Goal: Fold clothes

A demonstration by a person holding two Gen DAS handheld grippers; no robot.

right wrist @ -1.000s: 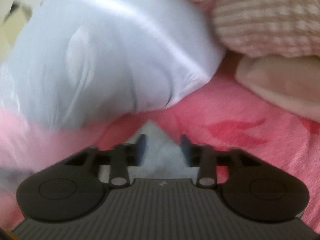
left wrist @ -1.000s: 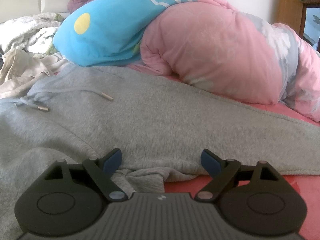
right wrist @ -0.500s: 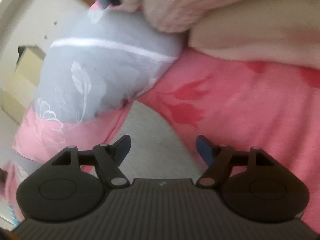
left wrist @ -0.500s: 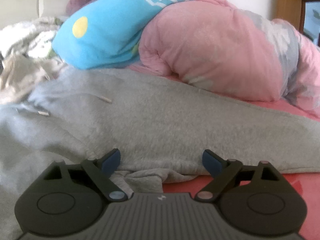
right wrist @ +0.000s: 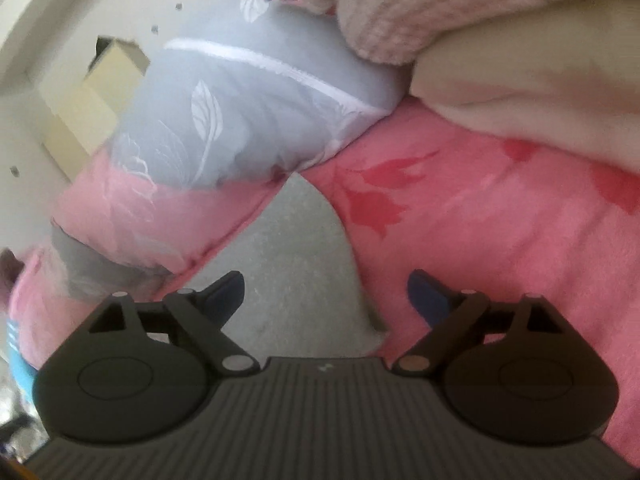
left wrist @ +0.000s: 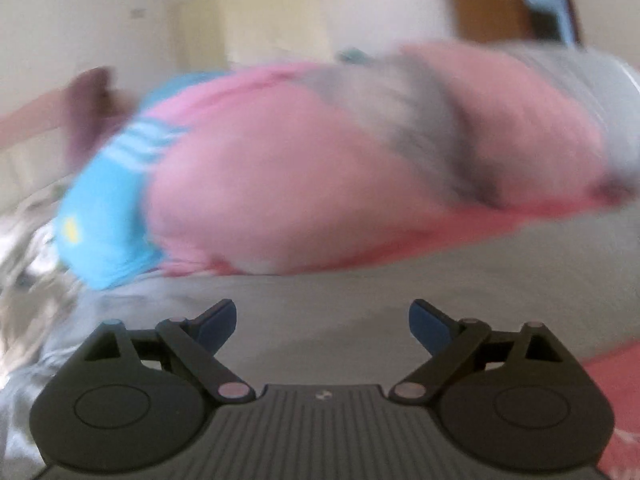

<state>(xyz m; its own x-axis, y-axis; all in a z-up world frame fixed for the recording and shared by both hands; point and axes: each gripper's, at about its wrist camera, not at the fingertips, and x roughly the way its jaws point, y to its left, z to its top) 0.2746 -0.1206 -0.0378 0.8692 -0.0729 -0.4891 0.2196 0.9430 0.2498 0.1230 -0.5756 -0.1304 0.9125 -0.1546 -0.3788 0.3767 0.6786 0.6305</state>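
The grey sweatpants (left wrist: 360, 300) lie spread flat on the bed's pink flowered sheet (right wrist: 500, 240), and everything else sits around them. In the left wrist view, which is badly smeared, the left gripper (left wrist: 320, 320) hovers over the grey cloth with its jaws wide apart, having just opened a little further; cloth lies below the gap, but neither pad presses on it. Behind the sweatpants a rolled pink quilt (left wrist: 320, 180) runs along their far edge, with a sky-blue garment (left wrist: 104, 216) at its left end. In the right wrist view the right gripper (right wrist: 325, 294) stands over the tapered end of the sweatpants (right wrist: 296, 248), its jaws apart after just opening, and nothing is pinched. A grey leaf-print pillow (right wrist: 248, 112) lies just beyond that tip, a cream blanket (right wrist: 532, 80) further right.
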